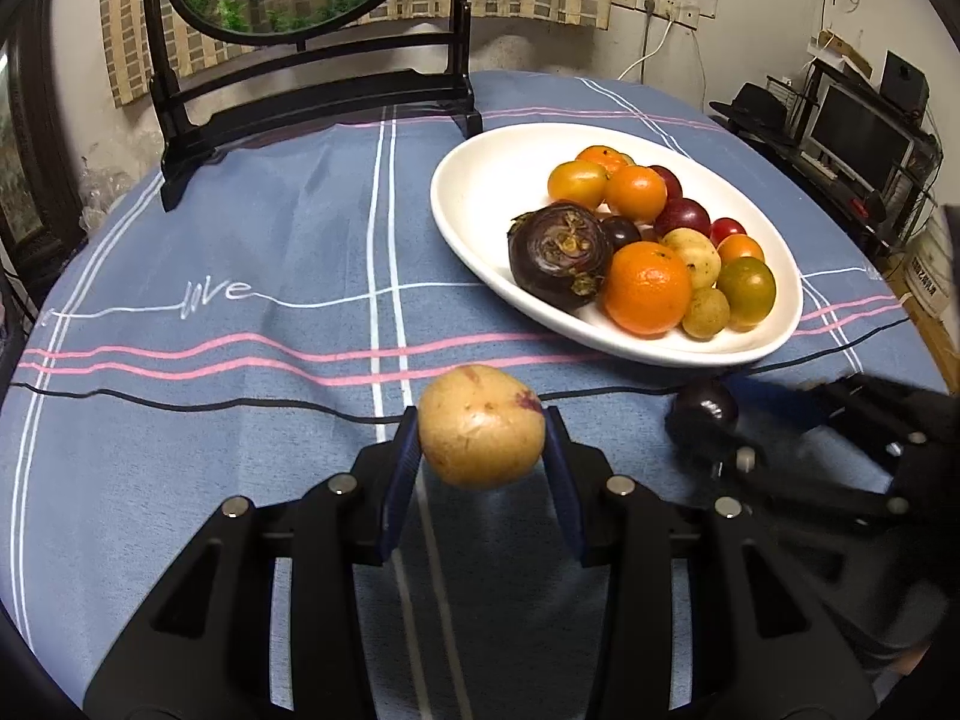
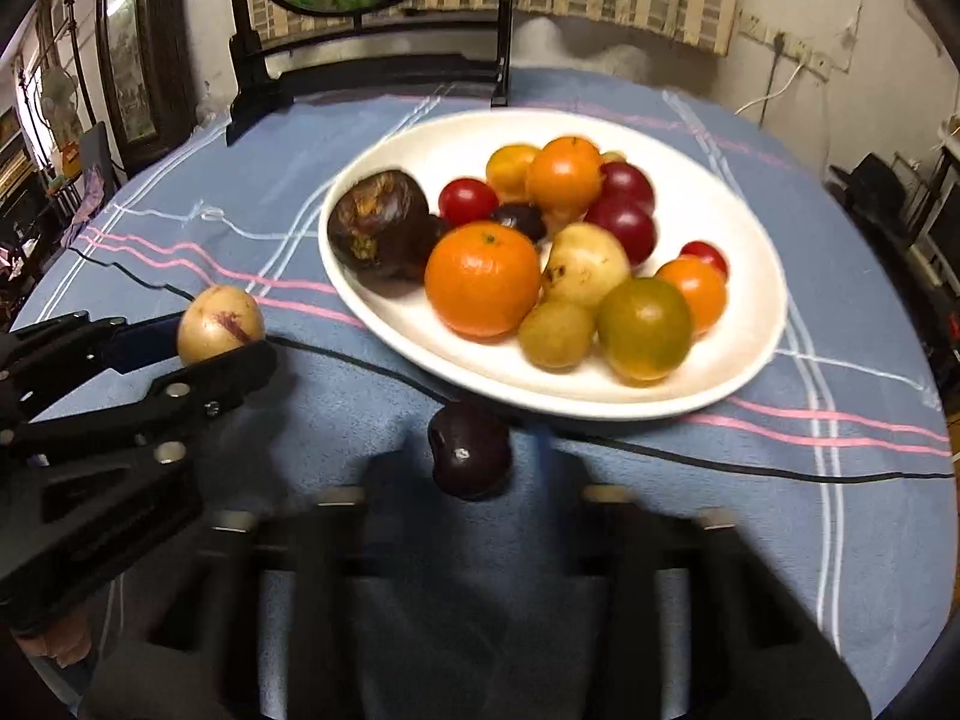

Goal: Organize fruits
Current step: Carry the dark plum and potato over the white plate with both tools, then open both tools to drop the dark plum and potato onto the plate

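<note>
The white oval plate [image 2: 384, 306] holds a heap of fruit: a large orange [image 2: 483, 279], smaller orange and yellow-green rounds, red and dark plums, and a wrinkled dark purple fruit [image 2: 378, 222] at its left end. Just beside the plate's near rim, the right tool [image 2: 471, 459] grips a small dark plum [image 2: 471, 456]. Left of the plate, the left tool [image 1: 480, 429] clamps a tan, purple-streaked fruit [image 1: 480, 426] above the blue striped surface [image 1: 240, 240].
</note>
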### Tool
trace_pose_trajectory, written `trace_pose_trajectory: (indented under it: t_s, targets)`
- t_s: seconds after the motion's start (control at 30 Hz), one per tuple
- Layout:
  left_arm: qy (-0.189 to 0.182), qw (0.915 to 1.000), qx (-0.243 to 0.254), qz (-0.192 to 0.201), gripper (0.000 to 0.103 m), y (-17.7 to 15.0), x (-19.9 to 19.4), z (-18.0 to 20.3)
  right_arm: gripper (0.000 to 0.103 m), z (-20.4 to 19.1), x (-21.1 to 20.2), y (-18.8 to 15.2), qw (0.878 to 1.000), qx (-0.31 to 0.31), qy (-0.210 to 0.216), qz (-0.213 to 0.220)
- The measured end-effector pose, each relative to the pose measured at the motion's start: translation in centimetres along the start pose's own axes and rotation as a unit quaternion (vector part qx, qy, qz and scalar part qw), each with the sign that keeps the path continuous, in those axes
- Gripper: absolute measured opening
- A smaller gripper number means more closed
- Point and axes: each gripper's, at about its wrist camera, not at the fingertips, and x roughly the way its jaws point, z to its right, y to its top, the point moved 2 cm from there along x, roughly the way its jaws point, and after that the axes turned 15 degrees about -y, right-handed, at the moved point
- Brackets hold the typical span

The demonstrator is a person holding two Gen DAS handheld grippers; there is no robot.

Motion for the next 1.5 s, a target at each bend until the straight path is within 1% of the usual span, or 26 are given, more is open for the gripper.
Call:
trace_pose_trajectory:
  t_s: [0.03, 0.1, 0.23, 0.37, 0.47, 0.53, 0.67, 0.77, 0.9, 0.93, 0.97, 1.0, 1.03, 1.07, 1.2, 1.3, 1.43, 1.5]
  targets:
    - [0.001, 1.0, 0.003, 0.0, 0.041, 0.0, 0.0, 0.1, 0.027, 0.3, -0.1, -0.1, 1.0, 0.011, 0.003, 0.003]
    - [0.001, 1.0, 0.006, 0.001, 0.041, 0.0, 0.0, 0.2, 0.027, 0.5, -0.5, -0.3, 1.0, 0.005, 0.006, 0.005]
    - [-0.003, 1.0, 0.005, 0.006, 0.041, 0.1, -0.4, 0.3, 0.027, 1.6, -2.2, -0.6, 1.0, 0.016, 0.017, 0.018]
    - [-0.012, 0.9995, 0.01, 0.027, 0.041, 0.8, -1.6, 1.3, 0.027, 3.1, -4.5, 0.2, 0.998, 0.023, 0.003, 0.058]
    - [-0.022, 0.9983, 0.028, 0.045, 0.041, 2.1, -2.6, 2.8, 0.027, 4.3, -5.3, 1.4, 0.996, 0.035, -0.008, 0.08]
    - [-0.019, 0.9975, 0.043, 0.053, 0.041, 3.2, -2.7, 3.9, 0.027, 5.2, -5.6, 2.3, 0.995, 0.049, -0.011, 0.09]
    - [-0.016, 0.9962, 0.059, 0.062, 0.041, 5.8, -2.0, 5.4, 0.027, 6.6, -4.9, 3.3, 0.991, 0.078, -0.017, 0.104]
    - [-0.014, 0.9956, 0.066, 0.065, 0.041, 7.8, -0.5, 6.3, 0.027, 7.2, -3.9, 3.8, 0.99, 0.088, -0.019, 0.111]
    - [-0.009, 0.9967, 0.058, 0.056, 0.042, 9.5, 1.9, 6.2, 0.029, 7.6, -2.1, 4.3, 0.988, 0.096, -0.017, 0.124]
    - [-0.008, 0.9971, 0.052, 0.054, 0.043, 9.9, 2.7, 6.0, 0.032, 7.8, -1.7, 4.2, 0.987, 0.096, -0.018, 0.127]
    - [-0.01, 0.9975, 0.045, 0.053, 0.058, 10.2, 3.2, 5.8, 0.051, 7.9, -1.5, 4.2, 0.987, 0.094, -0.02, 0.125]
    - [-0.01, 0.9974, 0.04, 0.058, 0.076, 10.5, 3.5, 5.7, 0.06, 7.9, -1.5, 4.2, 0.987, 0.092, -0.022, 0.127]
    - [-0.007, 0.997, 0.039, 0.067, 0.079, 10.5, 3.6, 5.6, 0.06, 8.1, -1.6, 4.0, 0.986, 0.095, -0.021, 0.135]
    - [-0.004, 0.9965, 0.04, 0.073, 0.079, 10.7, 3.6, 5.7, 0.06, 8.3, -1.9, 3.9, 0.984, 0.1, -0.018, 0.144]
    - [-0.007, 0.9965, 0.039, 0.074, 0.079, 11.1, 4.0, 6.1, 0.06, 8.6, -2.3, 3.9, 0.985, 0.098, -0.01, 0.14]
    - [-0.011, 0.9966, 0.036, 0.073, 0.08, 11.1, 3.7, 6.2, 0.06, 8.6, -2.5, 3.8, 0.986, 0.097, -0.008, 0.132]
    - [-0.007, 0.9965, 0.034, 0.076, 0.088, 10.4, 2.3, 6.5, 0.06, 8.8, -2.5, 3.5, 0.989, 0.094, -0.021, 0.113]
    - [-0.003, 0.9966, 0.029, 0.077, 0.091, 9.6, 1.5, 6.2, 0.06, 9.0, -2.8, 3.2, 0.99, 0.093, -0.024, 0.1]
